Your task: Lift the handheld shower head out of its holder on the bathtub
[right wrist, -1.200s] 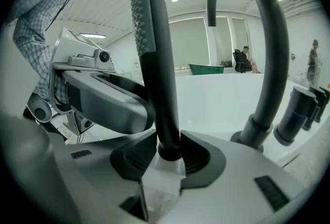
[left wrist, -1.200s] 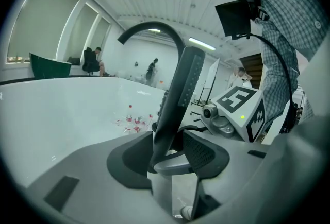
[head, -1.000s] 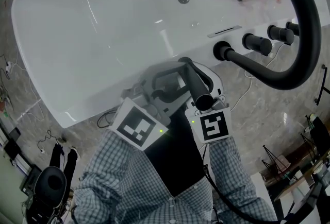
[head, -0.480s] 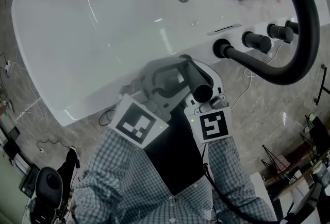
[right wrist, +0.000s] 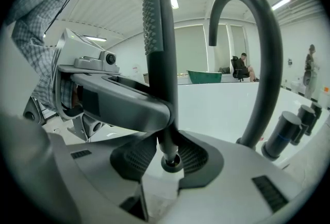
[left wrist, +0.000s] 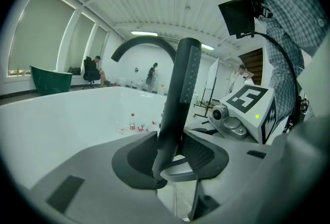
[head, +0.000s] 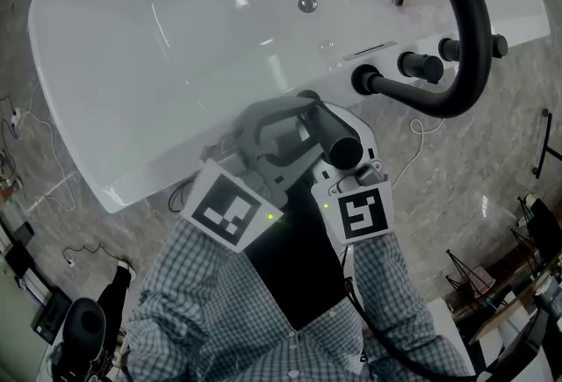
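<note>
Left gripper and right gripper are clamping the shower head between their jaws; uneven pulling risks slipping.

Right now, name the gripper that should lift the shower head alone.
Left, probably: the left gripper clamps the shower head higher up its handle; the right gripper pinches only its narrow bottom end.
</note>
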### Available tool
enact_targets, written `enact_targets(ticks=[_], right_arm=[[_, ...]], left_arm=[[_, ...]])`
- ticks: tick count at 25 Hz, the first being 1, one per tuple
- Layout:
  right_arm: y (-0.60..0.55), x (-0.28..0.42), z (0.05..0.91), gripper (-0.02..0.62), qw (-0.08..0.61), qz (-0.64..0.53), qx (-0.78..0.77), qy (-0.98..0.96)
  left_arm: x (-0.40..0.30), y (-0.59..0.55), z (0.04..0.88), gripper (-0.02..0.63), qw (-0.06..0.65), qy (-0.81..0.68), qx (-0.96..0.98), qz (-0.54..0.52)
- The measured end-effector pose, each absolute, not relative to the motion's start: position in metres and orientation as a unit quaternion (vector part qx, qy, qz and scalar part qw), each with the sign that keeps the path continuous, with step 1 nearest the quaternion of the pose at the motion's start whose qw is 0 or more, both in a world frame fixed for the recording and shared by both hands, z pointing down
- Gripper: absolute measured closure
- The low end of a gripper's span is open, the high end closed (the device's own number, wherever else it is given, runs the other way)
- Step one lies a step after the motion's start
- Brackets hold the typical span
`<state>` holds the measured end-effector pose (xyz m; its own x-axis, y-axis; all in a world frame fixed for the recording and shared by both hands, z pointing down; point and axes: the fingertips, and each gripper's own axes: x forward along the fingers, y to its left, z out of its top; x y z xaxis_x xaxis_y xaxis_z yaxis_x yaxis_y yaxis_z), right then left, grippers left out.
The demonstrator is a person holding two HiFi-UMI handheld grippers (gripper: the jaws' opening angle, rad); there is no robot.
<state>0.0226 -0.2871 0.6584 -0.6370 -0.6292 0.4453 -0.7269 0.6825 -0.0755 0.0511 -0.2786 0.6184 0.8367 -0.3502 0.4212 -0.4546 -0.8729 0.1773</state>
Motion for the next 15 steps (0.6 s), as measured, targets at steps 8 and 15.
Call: enact_targets(ticks=[8,15], right_arm=[[-0.281,0.030,0.625,0.476,0.205,0.102,0.370,-0.900],[-0.276,0.033,0.580,0.476,0.195,0.092,0.369,-0.904]], left_arm=[[0.059,-0.272,0.584,0.454,0.115,-0.212,0.952,0.190],[0.062,-0.266,0.539,0.454,0.093,-0.221,0.951,0.194]])
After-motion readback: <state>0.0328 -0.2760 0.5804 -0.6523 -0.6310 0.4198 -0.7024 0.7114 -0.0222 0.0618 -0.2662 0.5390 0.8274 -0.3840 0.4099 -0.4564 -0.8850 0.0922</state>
